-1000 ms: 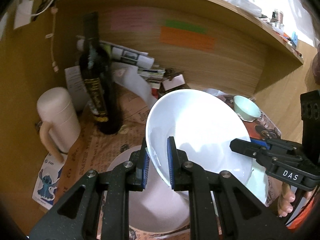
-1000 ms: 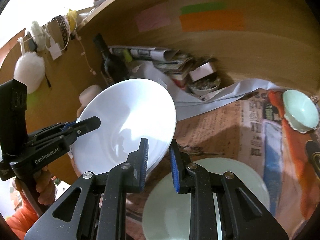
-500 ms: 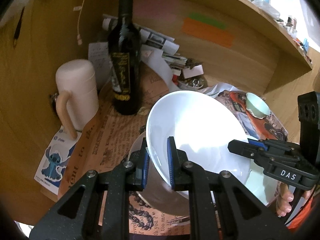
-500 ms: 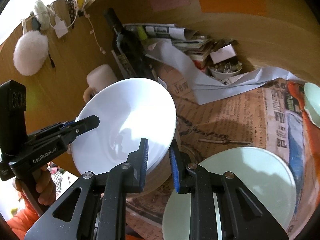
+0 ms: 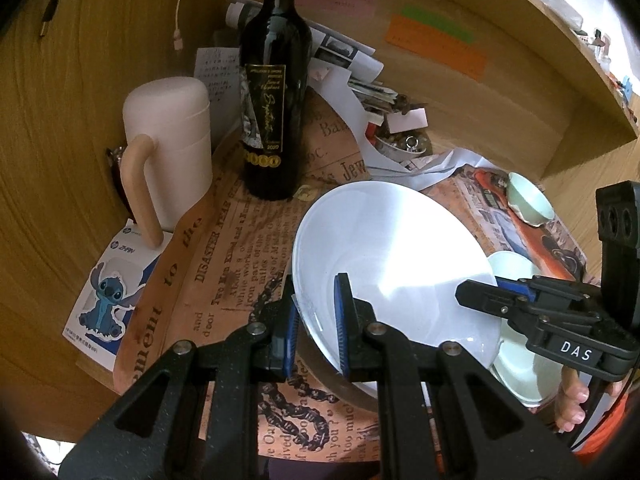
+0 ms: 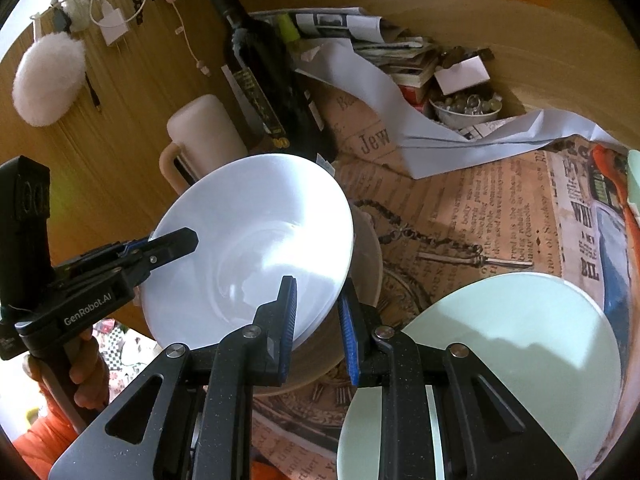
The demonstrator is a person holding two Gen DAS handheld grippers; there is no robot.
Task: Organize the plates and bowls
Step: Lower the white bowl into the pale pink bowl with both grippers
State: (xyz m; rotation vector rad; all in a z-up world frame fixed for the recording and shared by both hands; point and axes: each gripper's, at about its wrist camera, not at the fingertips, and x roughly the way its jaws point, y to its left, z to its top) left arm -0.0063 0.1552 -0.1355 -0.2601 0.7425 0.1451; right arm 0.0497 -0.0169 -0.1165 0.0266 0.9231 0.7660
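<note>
White bowl point(image 5: 396, 264), tilted, held above the newsprint-covered table point(image 5: 240, 240), directly over what appears to be another white dish point(image 6: 366, 256), largely hidden. Left gripper point(image 5: 316, 332) and right gripper point(image 6: 318, 316) each clamp opposite rim edges. A pale green plate point(image 6: 520, 352) lies just beside; a small green bowl point(image 5: 528, 204) sits apart, unstacked. Judged: stacking under way, unfinished.

Left tongs point(image 5: 316, 332) clamped on white bowl point(image 5: 396, 264) rim, right tongs point(image 5: 476, 300) gripping far rim, wine bottle point(image 5: 272, 120) behind
</note>
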